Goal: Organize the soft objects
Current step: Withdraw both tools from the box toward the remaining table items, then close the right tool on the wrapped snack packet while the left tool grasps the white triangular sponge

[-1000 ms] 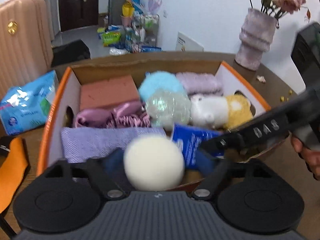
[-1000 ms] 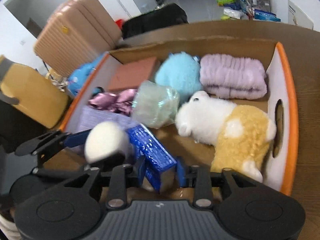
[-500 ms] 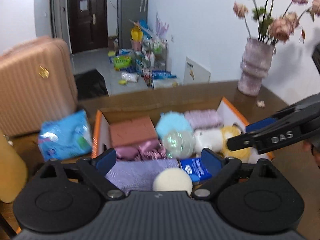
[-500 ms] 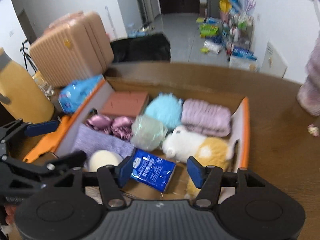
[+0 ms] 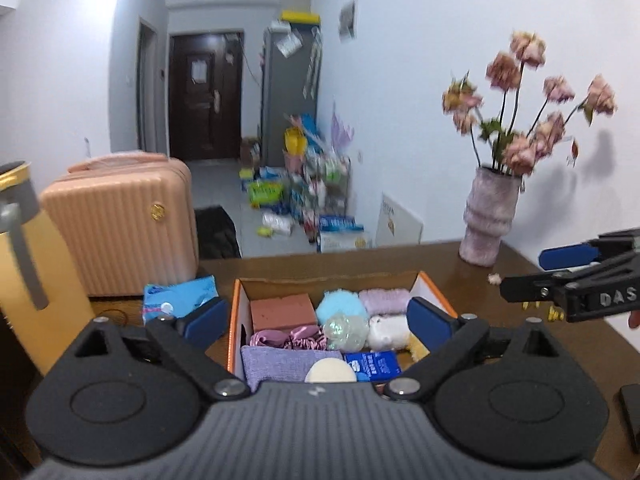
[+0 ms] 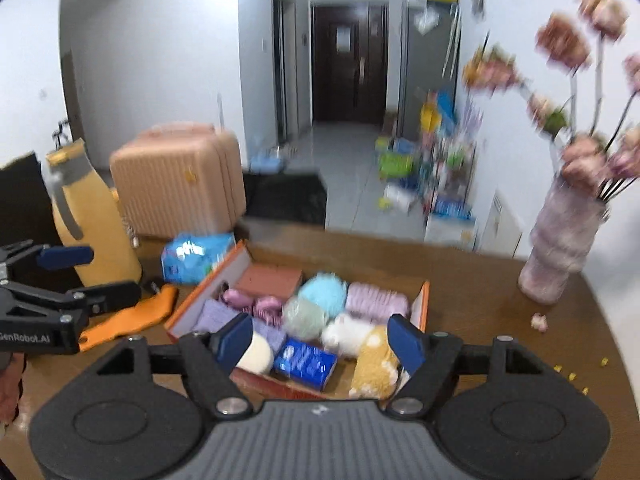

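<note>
Readable lettering: "DAS" on the side of my right hand-held gripper (image 5: 568, 276) as seen from the left wrist, and "GenRobot.AI" on my left hand-held gripper (image 6: 60, 276) as seen from the right wrist. The blue packet (image 6: 305, 362) carries white print too small to read.

The cardboard box (image 6: 424, 304) with orange edges stands on the brown table (image 6: 480, 320), its long axis running away from me and slightly rightward in the right wrist view. Inside lie a cream ball (image 6: 256, 354), a lilac towel (image 5: 288, 364), the blue packet lying flat, a white-and-yellow plush (image 6: 360, 344), a pale blue puff (image 6: 322, 294) and a brick-coloured block (image 6: 270, 278).

Both hand-held grippers hang above the box with jaws opening, nothing between them.
</note>
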A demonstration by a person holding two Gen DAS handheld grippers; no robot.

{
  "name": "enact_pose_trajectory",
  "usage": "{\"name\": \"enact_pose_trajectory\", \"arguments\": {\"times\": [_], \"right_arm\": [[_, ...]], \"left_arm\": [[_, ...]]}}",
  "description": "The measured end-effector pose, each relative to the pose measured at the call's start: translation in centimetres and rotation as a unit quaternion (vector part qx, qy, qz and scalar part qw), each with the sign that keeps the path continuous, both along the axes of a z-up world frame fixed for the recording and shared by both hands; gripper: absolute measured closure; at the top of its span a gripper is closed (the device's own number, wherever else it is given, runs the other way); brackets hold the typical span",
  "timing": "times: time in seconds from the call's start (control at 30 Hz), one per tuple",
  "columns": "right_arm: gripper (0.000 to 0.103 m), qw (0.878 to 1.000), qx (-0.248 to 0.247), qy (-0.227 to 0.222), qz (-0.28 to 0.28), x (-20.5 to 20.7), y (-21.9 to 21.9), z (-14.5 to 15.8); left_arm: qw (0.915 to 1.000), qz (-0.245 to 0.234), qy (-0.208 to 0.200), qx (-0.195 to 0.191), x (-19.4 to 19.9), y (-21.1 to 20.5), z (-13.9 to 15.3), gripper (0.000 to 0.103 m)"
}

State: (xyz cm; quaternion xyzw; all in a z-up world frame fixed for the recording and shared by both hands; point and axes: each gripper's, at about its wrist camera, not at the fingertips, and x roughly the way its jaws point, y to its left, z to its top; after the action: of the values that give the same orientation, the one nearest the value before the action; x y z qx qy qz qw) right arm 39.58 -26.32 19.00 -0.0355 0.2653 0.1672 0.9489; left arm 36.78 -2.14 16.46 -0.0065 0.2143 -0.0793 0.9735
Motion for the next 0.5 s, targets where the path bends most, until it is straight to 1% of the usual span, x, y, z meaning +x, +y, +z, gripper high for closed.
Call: {"name": "enact_pose_trajectory", "arguments": {"times": [0.03, 0.1, 0.17, 0.27, 0.33, 0.4, 0.43, 0.5], "right_arm": [[0.019, 1.0, 0.007, -0.018, -0.003, -1.4, 0.0, -0.3], [0.019, 0.999, 0.013, -0.051, -0.011, -4.4, -0.3, -0.9], [0.019, 0.996, 0.022, -0.088, -0.023, -7.7, -0.4, -2.2], [0.015, 0.99, 0.042, -0.131, -0.041, -12.8, -0.7, -5.2], [0.013, 0.989, 0.05, -0.136, -0.041, -16.2, -0.6, -7.9], [0.013, 0.989, 0.059, -0.13, -0.038, -18.9, -0.7, -10.1], [0.013, 0.989, 0.064, -0.124, -0.041, -20.1, -0.5, -11.4], [0.012, 0.99, 0.058, -0.117, -0.049, -22.6, -0.2, -13.6]], "left_arm": [[0.9999, 0.004, -0.011, -0.004, -1.2, 0.0, -0.2, 0.002], [0.9993, 0.01, -0.034, -0.009, -3.9, -0.1, -0.9, 0.001], [0.9982, 0.016, -0.055, -0.019, -6.7, 0.2, -2.0, 0.0], [0.9956, 0.029, -0.088, -0.007, -11.5, 0.2, -4.1, 0.0], [0.9936, 0.035, -0.105, 0.023, -14.7, -0.3, -6.1, 0.0], [0.991, 0.037, -0.119, 0.047, -17.6, -0.7, -8.0, 0.0], [0.9908, 0.039, -0.118, 0.053, -19.0, -0.7, -9.0, 0.0], [0.9919, 0.037, -0.107, 0.058, -21.2, -0.6, -10.7, 0.0]]}}
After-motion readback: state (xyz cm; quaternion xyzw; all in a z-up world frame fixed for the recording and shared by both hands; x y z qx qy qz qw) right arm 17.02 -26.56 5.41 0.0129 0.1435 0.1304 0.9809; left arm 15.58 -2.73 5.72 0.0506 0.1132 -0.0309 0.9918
